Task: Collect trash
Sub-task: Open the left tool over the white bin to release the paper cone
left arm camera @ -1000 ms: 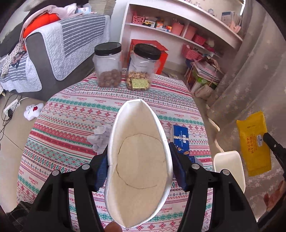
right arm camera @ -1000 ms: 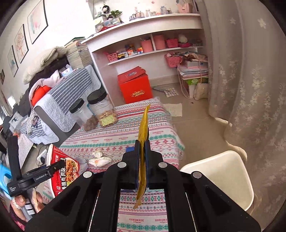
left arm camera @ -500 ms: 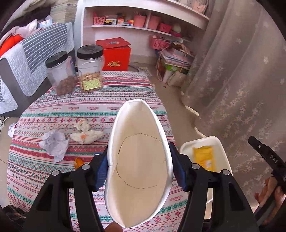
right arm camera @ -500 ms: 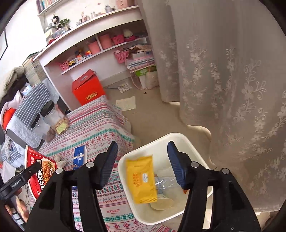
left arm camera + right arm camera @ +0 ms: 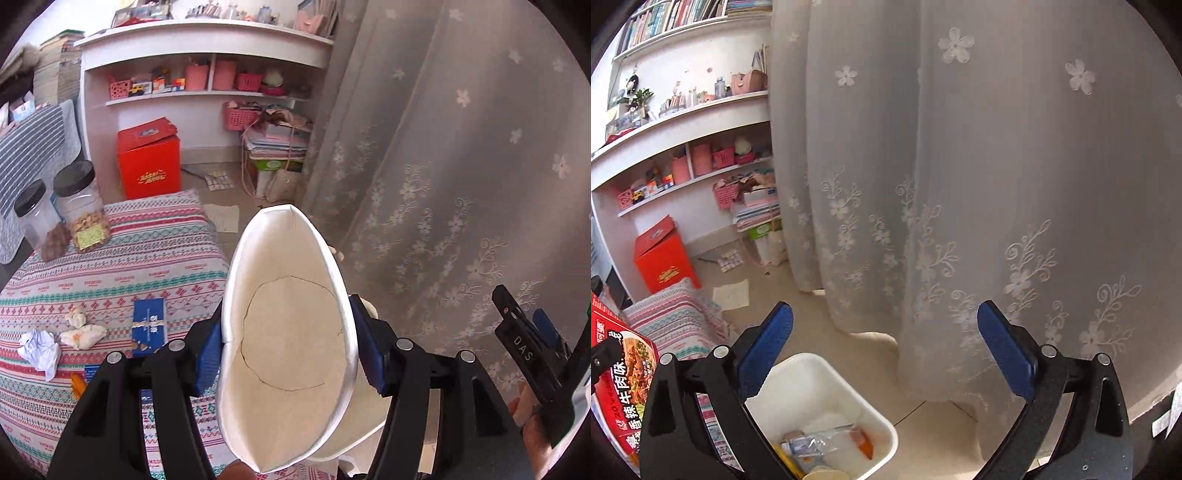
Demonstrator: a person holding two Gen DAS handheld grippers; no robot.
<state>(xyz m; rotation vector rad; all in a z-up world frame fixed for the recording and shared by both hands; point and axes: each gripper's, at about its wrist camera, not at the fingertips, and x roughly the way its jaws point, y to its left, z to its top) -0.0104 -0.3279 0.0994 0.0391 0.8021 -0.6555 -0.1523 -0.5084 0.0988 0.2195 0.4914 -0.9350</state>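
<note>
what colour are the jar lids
Black, on both jars standing on the table; the left wrist view shows them best.

A table under a striped patterned cloth (image 5: 155,258) fills the left wrist view from nine to seven o'clock. At its ten o'clock edge two black-lidded clear jars stand side by side, one with nuts (image 5: 83,206) and one with darker pieces (image 5: 40,221). A red box (image 5: 149,162) sits on the floor toward eleven o'clock, below white shelves (image 5: 192,96) holding pink baskets. A flowered lace curtain (image 5: 979,184) hangs from twelve to four o'clock in the right wrist view.
</note>
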